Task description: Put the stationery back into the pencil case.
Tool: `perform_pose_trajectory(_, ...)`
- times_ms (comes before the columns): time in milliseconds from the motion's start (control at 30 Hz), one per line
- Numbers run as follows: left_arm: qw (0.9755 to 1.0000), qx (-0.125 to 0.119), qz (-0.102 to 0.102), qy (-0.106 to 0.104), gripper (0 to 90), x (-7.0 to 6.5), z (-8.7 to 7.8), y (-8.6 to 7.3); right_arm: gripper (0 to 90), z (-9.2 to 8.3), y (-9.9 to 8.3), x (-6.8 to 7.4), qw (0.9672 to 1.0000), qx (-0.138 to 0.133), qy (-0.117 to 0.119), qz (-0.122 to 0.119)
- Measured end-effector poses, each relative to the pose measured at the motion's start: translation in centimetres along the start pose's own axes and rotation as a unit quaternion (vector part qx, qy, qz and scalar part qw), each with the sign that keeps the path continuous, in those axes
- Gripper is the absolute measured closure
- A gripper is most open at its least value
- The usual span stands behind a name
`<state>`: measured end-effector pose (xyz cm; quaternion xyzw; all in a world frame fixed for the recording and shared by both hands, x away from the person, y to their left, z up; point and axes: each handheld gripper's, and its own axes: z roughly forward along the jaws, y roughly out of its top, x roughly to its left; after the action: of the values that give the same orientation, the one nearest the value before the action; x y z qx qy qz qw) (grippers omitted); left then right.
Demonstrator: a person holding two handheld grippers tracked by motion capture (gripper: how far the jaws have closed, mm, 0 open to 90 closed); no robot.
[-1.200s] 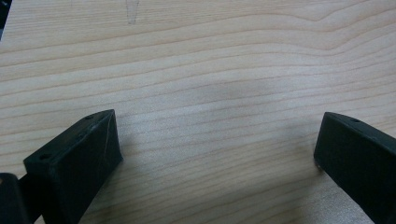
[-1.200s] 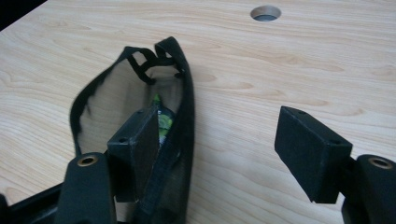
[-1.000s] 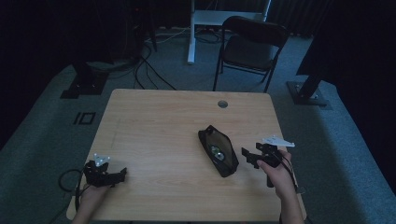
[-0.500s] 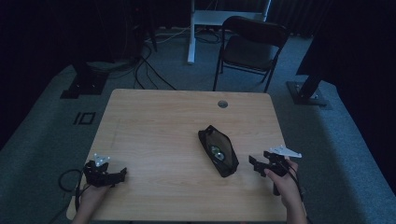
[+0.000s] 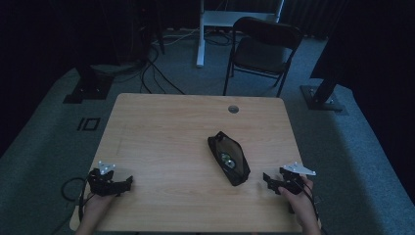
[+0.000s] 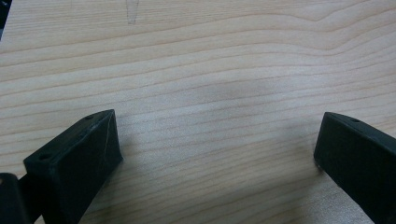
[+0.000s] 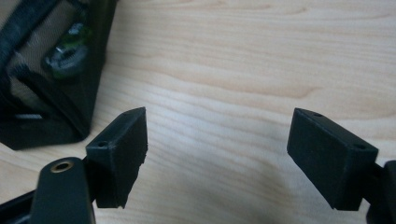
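A black mesh pouch (image 5: 228, 157) lies unzipped near the middle of the wooden table (image 5: 171, 127), with a small shiny greenish object (image 5: 226, 158) inside it. The pouch (image 7: 42, 70) fills the upper left of the right gripper view, the shiny object (image 7: 65, 53) visible through its mesh. My right gripper (image 5: 270, 178) rests near the table's front right, open, jaws wide apart over bare wood, a short way right of the pouch. My left gripper (image 5: 125, 183) sits at the front left, open (image 6: 217, 149), with only wood grain between its jaws.
A round cable hole (image 5: 233, 108) is in the table's far edge. Behind the table stand a dark folding chair (image 5: 264, 46) and a white stand (image 5: 230, 19). Cables (image 5: 151, 68) run across the grey carpet at left.
My right gripper has drawn back from beside the pouch toward the table's front right edge. The left gripper and the pouch have stayed put.
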<state>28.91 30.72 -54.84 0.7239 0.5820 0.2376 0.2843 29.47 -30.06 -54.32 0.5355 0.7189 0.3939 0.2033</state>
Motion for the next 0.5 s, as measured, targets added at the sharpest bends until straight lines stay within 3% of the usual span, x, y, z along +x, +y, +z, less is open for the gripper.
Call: perform_pose_trajectory(500, 1.0, 0.0, 0.0, 0.0, 0.6, 0.0, 0.0, 0.0, 13.6, -0.8, -1.5, -0.3, 0.9966, -0.018, -0.077, 0.023)
